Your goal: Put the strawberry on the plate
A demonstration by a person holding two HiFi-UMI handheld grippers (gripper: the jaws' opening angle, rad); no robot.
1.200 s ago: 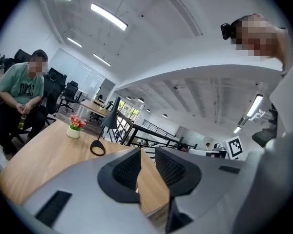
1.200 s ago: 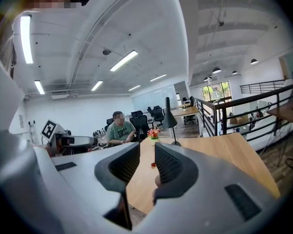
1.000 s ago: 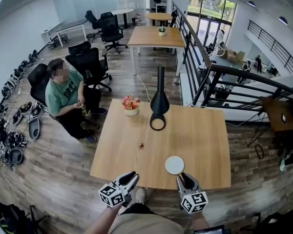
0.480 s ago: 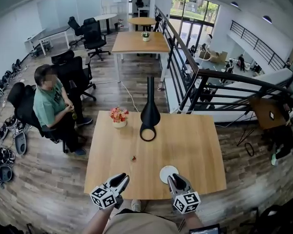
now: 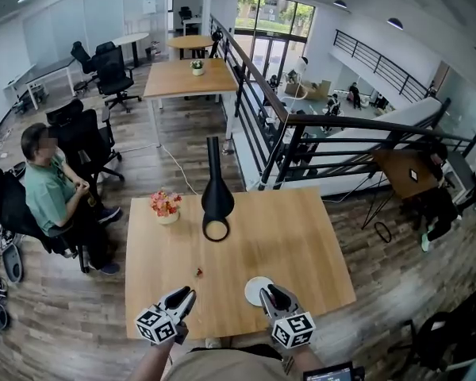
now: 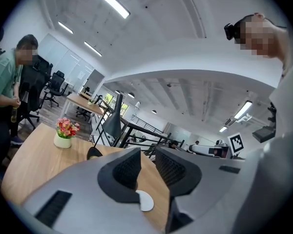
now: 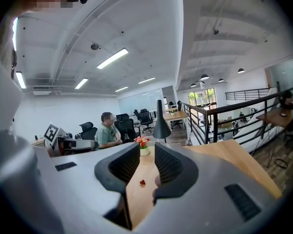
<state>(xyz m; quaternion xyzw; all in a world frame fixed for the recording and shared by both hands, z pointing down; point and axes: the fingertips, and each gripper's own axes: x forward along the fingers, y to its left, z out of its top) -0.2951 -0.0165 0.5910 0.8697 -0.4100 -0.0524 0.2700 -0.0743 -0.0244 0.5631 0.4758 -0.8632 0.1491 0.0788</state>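
Note:
A small red strawberry (image 5: 197, 272) lies on the wooden table (image 5: 301, 244), left of a white round plate (image 5: 258, 289) near the front edge. My left gripper (image 5: 186, 295) hovers just short of the strawberry, jaws shut and empty. My right gripper (image 5: 266, 293) hangs over the near rim of the plate, jaws close together with nothing between them. In the left gripper view the left gripper (image 6: 147, 155) points over the plate (image 6: 145, 200). In the right gripper view the right gripper (image 7: 146, 150) looks across the table at the strawberry (image 7: 142, 182).
A tall black vase (image 5: 216, 205) lies toward the table's back, with a small pot of flowers (image 5: 166, 205) to its left. A person in a green shirt (image 5: 51, 193) sits on a chair left of the table. A black railing (image 5: 301, 133) runs behind.
The head view has swung, so the table sits lower and further left in it. Both grippers have come forward from the table's front edge to over its surface. Their jaws look unchanged.

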